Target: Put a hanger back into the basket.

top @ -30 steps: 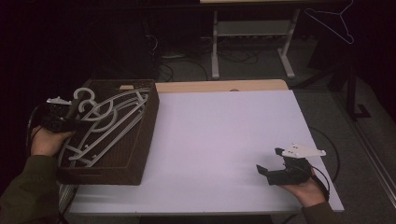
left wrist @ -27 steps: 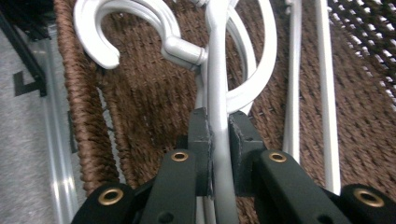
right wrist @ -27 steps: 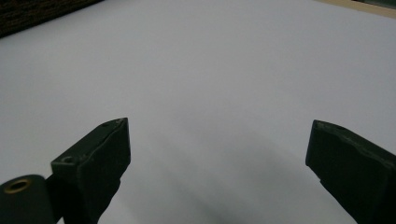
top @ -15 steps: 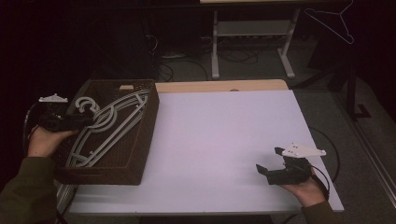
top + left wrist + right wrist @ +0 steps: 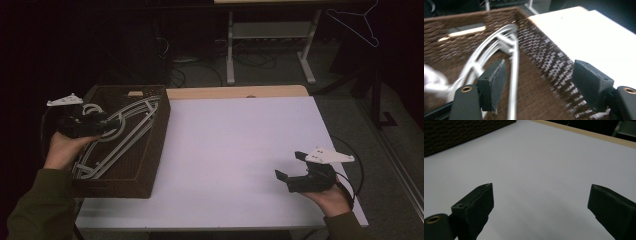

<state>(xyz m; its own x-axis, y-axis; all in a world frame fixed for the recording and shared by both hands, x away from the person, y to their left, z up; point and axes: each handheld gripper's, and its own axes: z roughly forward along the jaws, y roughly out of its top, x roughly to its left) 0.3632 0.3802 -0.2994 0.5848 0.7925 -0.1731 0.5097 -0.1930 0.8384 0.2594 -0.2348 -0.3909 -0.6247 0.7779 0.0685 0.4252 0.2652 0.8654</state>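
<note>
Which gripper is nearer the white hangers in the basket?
Left. The left gripper hovers, jaws open, right over the white hangers in the brown basket; the right gripper sits far across the table, open.

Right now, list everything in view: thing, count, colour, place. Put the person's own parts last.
table: one, white top with a wooden far edge, centre of the high view.
basket: one, dark brown woven, on the table's left end.
hangers: several, exact count unclear, white, lying in the basket.
hanger on rack: one, pale wire outline, far right background.
bench frame: one, light grey, on the floor behind the table.
floor cables: a few, dark, behind the table.
left gripper: one, black, jaws open, over the basket's left side.
right gripper: one, black, jaws open, over the table's near right.
hands: two, holding the grippers.
sleeves: two, olive green, bottom corners.
</note>
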